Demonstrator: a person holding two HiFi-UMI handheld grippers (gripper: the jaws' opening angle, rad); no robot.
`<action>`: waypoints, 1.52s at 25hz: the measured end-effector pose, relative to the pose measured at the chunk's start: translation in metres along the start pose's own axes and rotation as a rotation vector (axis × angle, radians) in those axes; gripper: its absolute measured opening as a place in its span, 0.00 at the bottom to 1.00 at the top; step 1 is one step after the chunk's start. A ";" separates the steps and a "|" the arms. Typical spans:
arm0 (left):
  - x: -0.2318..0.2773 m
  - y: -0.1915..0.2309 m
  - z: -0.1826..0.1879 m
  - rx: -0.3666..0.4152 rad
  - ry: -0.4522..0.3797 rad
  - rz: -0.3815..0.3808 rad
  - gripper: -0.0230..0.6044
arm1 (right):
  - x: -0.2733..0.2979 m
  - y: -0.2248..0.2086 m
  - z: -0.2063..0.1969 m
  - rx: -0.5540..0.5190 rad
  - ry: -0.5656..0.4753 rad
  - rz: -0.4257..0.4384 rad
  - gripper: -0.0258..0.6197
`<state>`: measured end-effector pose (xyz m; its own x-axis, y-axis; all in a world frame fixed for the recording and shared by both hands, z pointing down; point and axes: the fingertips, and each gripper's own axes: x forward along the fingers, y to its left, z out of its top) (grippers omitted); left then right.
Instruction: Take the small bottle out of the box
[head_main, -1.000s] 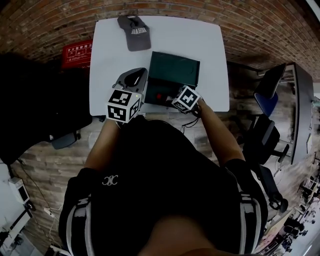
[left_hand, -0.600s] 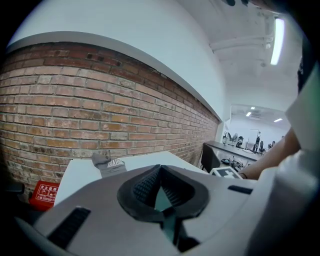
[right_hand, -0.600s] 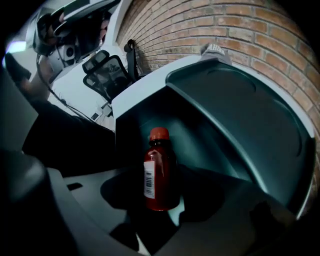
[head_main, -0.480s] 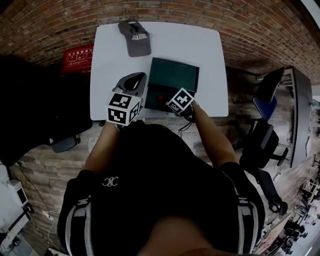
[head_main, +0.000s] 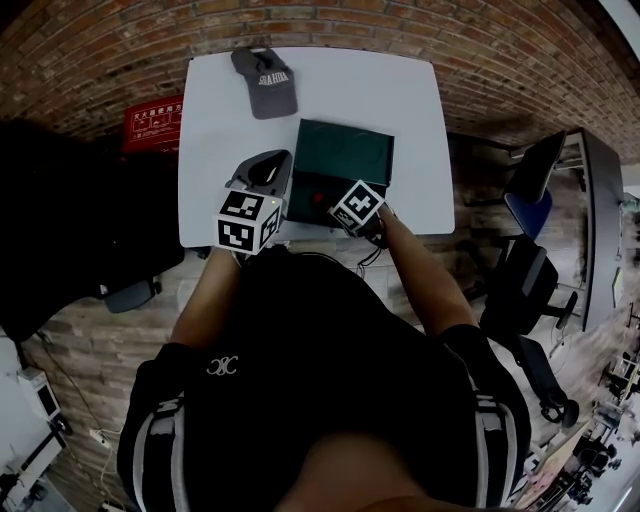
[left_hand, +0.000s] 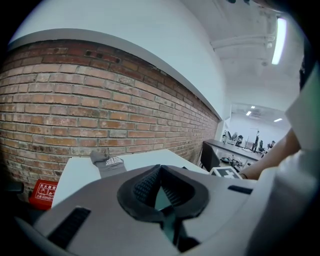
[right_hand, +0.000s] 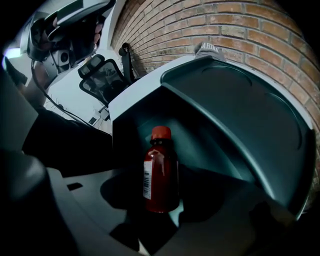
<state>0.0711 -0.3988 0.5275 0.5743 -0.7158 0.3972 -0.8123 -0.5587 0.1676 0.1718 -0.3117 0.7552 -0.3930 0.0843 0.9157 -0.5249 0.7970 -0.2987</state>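
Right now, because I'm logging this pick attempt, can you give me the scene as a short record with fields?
target: small red bottle with red cap, inside the box
box: dark green box, lid open, on white table
right gripper: open, jaws have just been opening, bottle between them, not gripped
left gripper: shut, empty
other: grey fabric cap near the table's far edge

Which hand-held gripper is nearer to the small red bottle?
Right. The right hand-held gripper is at the box, its jaws just opening with the bottle between them; the left hand-held gripper sits apart, left of the box.
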 end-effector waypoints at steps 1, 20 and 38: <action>0.000 0.000 0.001 0.000 -0.001 0.001 0.06 | 0.000 0.000 0.000 -0.011 0.005 0.001 0.37; 0.002 0.002 0.010 -0.020 -0.030 0.012 0.06 | -0.054 0.024 0.043 -0.119 -0.310 -0.060 0.37; 0.029 -0.027 0.037 0.031 -0.085 -0.059 0.06 | -0.229 -0.022 0.068 0.141 -0.919 -0.454 0.37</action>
<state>0.1134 -0.4196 0.5010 0.6285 -0.7137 0.3092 -0.7741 -0.6124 0.1602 0.2217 -0.3892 0.5336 -0.5297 -0.7432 0.4088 -0.8280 0.5575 -0.0593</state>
